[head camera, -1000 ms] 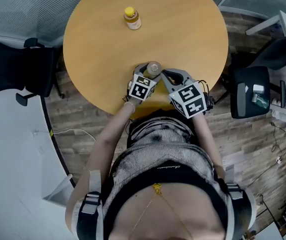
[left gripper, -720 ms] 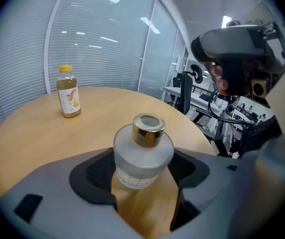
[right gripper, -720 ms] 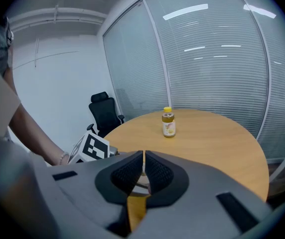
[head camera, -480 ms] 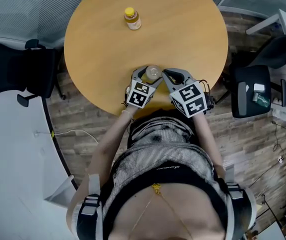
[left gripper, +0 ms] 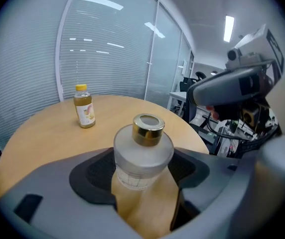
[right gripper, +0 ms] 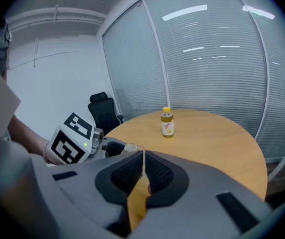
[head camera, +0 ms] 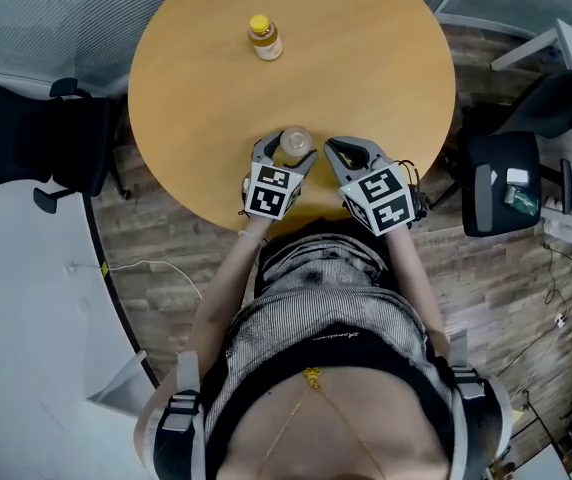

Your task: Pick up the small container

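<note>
The left gripper (left gripper: 141, 183) is clamping the small container (left gripper: 143, 151) — a frosted glass bottle with a gold cap — near the round table's (head camera: 366, 58) front edge. It is probably rigid, slick and breakable, so gripping the wide body seems wisest. The right gripper (right gripper: 141, 176) is idling beside it, nearly closed and empty. The left gripper view is showing pad contact — the head view is not.

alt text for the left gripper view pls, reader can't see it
A frosted small container with a gold cap is gripped between the jaws of the left gripper, a round wooden table beyond it. A yellow-capped bottle stands farther back, left of centre, before glass walls with blinds.
</note>
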The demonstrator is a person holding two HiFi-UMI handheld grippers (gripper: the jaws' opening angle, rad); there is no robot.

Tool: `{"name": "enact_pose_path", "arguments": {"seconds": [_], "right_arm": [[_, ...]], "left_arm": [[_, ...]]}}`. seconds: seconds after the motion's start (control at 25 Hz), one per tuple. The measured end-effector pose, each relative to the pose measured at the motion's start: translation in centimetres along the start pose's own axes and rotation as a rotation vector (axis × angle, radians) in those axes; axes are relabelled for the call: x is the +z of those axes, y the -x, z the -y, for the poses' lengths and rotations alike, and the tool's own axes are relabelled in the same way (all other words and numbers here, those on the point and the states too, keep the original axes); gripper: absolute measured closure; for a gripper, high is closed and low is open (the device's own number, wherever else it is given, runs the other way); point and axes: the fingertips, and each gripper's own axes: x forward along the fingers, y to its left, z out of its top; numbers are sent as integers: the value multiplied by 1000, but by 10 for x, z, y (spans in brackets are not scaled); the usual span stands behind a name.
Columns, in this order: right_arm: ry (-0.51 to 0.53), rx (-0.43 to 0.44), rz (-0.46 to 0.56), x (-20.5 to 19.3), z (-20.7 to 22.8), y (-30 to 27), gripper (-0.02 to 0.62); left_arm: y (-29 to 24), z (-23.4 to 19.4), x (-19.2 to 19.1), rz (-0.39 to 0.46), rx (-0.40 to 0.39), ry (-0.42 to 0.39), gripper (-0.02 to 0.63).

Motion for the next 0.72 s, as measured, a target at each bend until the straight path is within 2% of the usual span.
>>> {"name": "enact_pose_path", "arguments": {"seconds": [0.16,0.4,0.72], "right_arm": [[2,5,-6,-1,-1,-1,568],[1,8,-12,-3,-2,-2,568],[-2,10,-19,-5,-1,-3,568]], "left_arm": [[10,-6,9,26,13,75,269],[26,-11,23,45,16,142,270],[44,-15,51,59,-3,135,270]]}}
